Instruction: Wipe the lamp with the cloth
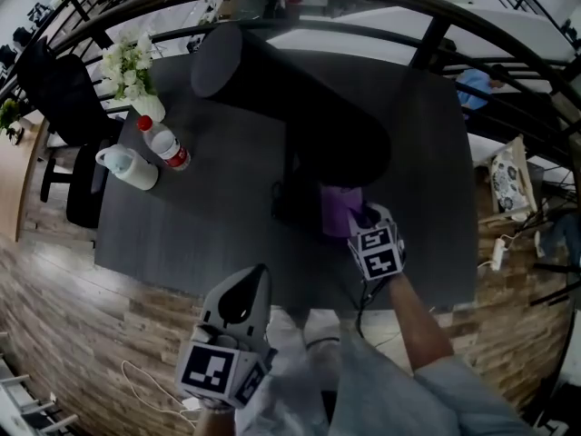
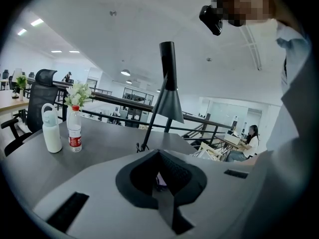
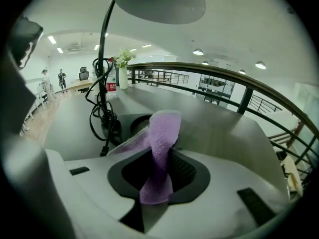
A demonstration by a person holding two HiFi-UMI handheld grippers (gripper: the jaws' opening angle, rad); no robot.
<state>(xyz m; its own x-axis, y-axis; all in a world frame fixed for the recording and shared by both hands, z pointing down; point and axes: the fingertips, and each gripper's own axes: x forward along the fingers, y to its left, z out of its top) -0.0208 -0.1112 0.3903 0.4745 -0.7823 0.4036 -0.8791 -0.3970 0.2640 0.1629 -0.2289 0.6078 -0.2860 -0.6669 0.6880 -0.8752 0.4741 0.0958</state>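
The black lamp [image 1: 290, 98] stands on the dark table [image 1: 200, 225], its big shade hanging over the middle. My right gripper [image 1: 365, 216] is under the shade, near the lamp's base, shut on a purple cloth [image 1: 340, 209]. In the right gripper view the cloth [image 3: 162, 133] sticks up from between the gripper's [image 3: 162, 156] jaws, with the lamp base [image 3: 134, 124] just beyond it and the shade [image 3: 159, 1] overhead. My left gripper [image 1: 254, 275] hangs off the table's near edge, shut and empty. Its own view shows the gripper [image 2: 159, 158] and the lamp [image 2: 168, 98] further off.
A water bottle [image 1: 163, 143], a white jug [image 1: 130, 166] and a vase of flowers [image 1: 132, 71] stand at the table's left end. A black cable [image 3: 102, 111] coils by the lamp base. A black chair [image 1: 68, 107] is on the left, and a railing [image 1: 427, 34] runs behind the table.
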